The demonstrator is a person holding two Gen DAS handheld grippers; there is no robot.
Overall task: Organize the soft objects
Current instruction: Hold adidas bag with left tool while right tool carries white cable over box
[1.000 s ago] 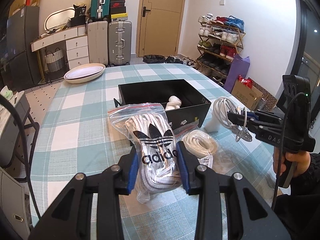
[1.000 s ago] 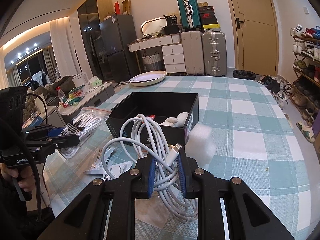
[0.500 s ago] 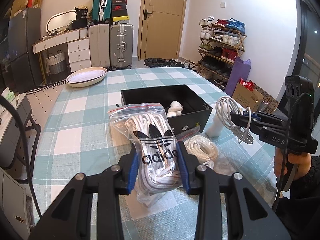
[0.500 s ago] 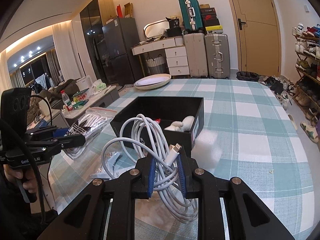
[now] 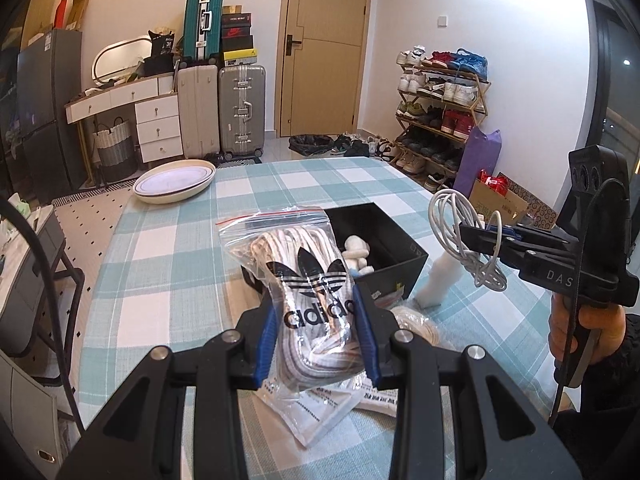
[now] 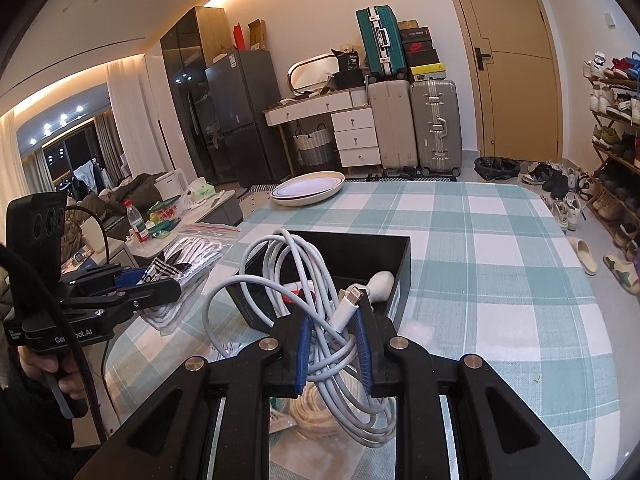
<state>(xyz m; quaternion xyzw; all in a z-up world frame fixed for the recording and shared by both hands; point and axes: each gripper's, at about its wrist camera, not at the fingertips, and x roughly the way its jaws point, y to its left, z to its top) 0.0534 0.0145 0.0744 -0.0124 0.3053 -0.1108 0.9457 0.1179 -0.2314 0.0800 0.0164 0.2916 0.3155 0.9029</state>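
My left gripper (image 5: 318,330) is shut on a clear zip bag of white laces (image 5: 308,284) with a black trefoil logo, held above the checked tablecloth in front of the open black box (image 5: 380,240). The same bag (image 6: 180,260) shows at the left of the right wrist view. My right gripper (image 6: 332,344) is shut on a coiled white charging cable (image 6: 296,280), lifted just before the black box (image 6: 360,248). That cable (image 5: 460,232) hangs from the right gripper at the right of the left wrist view. A white soft toy (image 5: 358,256) lies inside the box.
A coil of cream cord (image 5: 416,326) and printed paper packets (image 5: 340,400) lie on the checked table (image 5: 160,280) under the grippers. A white foam piece (image 5: 438,280) stands right of the box. An oval dish (image 5: 174,182) sits at the far left. Suitcases and a shoe rack stand behind.
Both grippers have risen, lifting the lace bag and the cable higher off the table. The box now sits lower and partly behind the bag in the left wrist view.
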